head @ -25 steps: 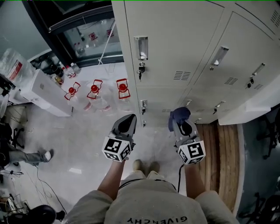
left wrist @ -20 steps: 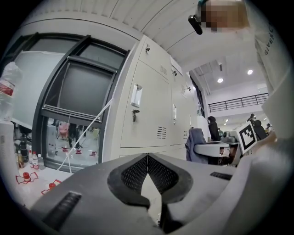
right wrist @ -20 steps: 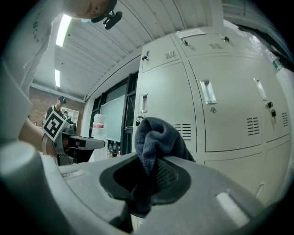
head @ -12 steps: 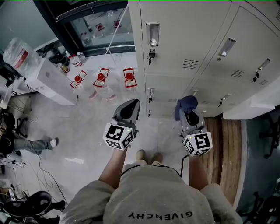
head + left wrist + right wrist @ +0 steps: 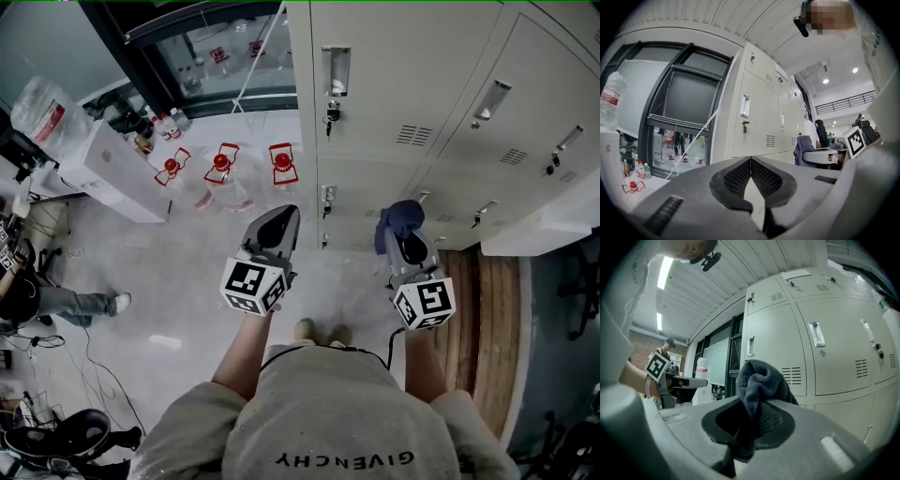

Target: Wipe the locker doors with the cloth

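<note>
Pale grey lockers (image 5: 403, 94) fill the upper right of the head view, each door with a recessed handle and a vent. Light floor (image 5: 187, 281) lies in front of them and a strip of wooden boards (image 5: 478, 309) runs along their right end. A dark-framed glass partition (image 5: 216, 47) stands to their left, with three red objects (image 5: 222, 161) on the floor before it.

The cloth (image 5: 401, 220), dark blue and bunched, sits at the tip of the right gripper (image 5: 405, 244). In the right gripper view the cloth (image 5: 761, 380) is pinched between the two pads. A rounded fold stands up above the jaws and a tail hangs down between them. The right gripper (image 5: 757, 404) is closed tight on the fabric and holds nothing else. The cloth is in front of the lower row of locker doors; contact with a door cannot be confirmed from either view.

The left gripper (image 5: 284, 214) is held out over the floor, to the left of the lockers and level with the right one. In its own view the left gripper (image 5: 751, 161) has its ribbed pads meeting at the tips, with nothing between them.
</note>
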Demonstrator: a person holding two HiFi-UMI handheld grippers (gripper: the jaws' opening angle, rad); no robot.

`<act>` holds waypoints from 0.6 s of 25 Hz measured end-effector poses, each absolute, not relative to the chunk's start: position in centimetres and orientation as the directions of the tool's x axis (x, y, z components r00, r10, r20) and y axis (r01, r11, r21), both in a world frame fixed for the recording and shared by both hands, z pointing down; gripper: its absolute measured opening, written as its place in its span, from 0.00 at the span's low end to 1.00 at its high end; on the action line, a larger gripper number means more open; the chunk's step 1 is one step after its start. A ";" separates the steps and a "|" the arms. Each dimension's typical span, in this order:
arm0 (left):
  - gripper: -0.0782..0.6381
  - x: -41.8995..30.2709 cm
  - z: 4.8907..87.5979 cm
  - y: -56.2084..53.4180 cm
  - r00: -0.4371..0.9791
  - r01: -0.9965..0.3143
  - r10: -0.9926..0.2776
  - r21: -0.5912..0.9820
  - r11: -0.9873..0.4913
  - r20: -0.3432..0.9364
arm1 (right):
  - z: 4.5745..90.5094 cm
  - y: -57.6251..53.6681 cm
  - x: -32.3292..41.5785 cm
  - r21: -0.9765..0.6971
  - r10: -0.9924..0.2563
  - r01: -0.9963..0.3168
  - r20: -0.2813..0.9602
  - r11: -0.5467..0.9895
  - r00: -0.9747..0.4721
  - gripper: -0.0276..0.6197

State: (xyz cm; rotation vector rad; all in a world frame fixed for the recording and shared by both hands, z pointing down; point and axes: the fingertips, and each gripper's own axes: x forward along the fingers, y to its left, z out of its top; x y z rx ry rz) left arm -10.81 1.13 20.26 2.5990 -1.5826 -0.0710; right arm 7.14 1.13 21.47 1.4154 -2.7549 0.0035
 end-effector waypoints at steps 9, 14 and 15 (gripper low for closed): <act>0.11 -11.3 20.6 0.7 0.456 -0.886 -0.890 0.110 -0.451 0.019 | 22.0 0.9 7.4 0.005 -0.819 -0.820 0.052 0.573 -0.572 0.12; 0.11 -11.5 20.7 0.6 0.456 -0.886 -0.890 0.109 -0.451 0.023 | 22.4 0.8 7.3 -0.012 -0.821 -0.822 0.056 0.569 -0.569 0.12; 0.11 -11.6 20.7 0.6 0.456 -0.886 -0.890 0.109 -0.451 0.024 | 22.4 0.8 7.3 -0.016 -0.821 -0.823 0.058 0.568 -0.568 0.12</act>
